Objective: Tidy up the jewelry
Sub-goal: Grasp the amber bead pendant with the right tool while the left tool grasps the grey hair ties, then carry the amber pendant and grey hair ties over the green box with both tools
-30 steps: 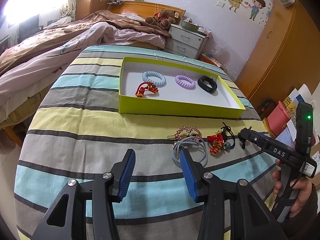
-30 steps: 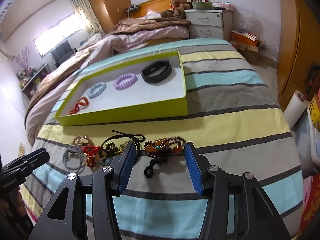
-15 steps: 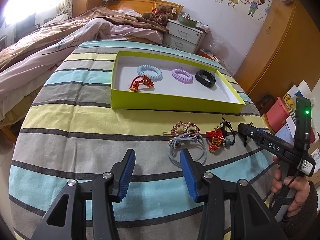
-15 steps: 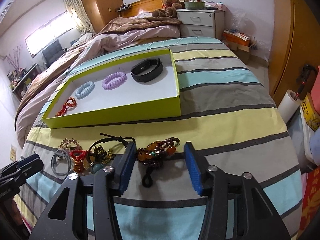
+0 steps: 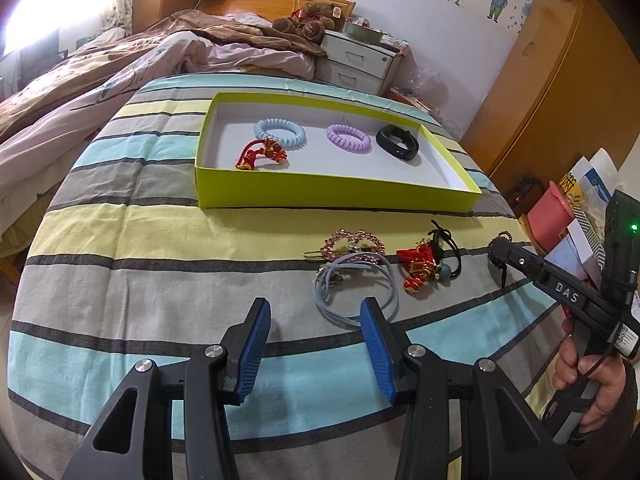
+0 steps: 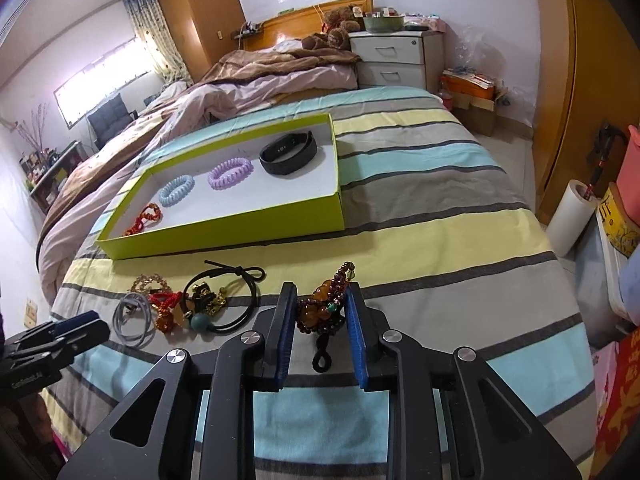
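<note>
A lime-green tray (image 5: 336, 192) (image 6: 224, 236) on the striped bed holds a blue coil ring (image 5: 280, 133), a purple coil ring (image 5: 348, 138), a black wristband (image 5: 397, 148) and a red knotted charm (image 5: 262, 153). In front of it lie a pink hair clip (image 5: 352, 243), grey hair ties (image 5: 356, 292), a red charm with black cord (image 5: 428, 264) and an amber bead bracelet (image 6: 324, 308). My right gripper (image 6: 320, 308) has its jaws closed on both sides of the bead bracelet. My left gripper (image 5: 316, 328) is open and empty, just short of the grey ties.
Rumpled quilts (image 5: 120, 80) cover the far left of the bed. A white nightstand (image 6: 396, 60) stands behind. Wooden wardrobes (image 5: 560, 80) line the right. Boxes and a paper roll (image 6: 568, 216) sit on the floor past the bed's right edge.
My right gripper moved forward and its jaws narrowed around the bead bracelet. My left gripper drew back slightly, staying open.
</note>
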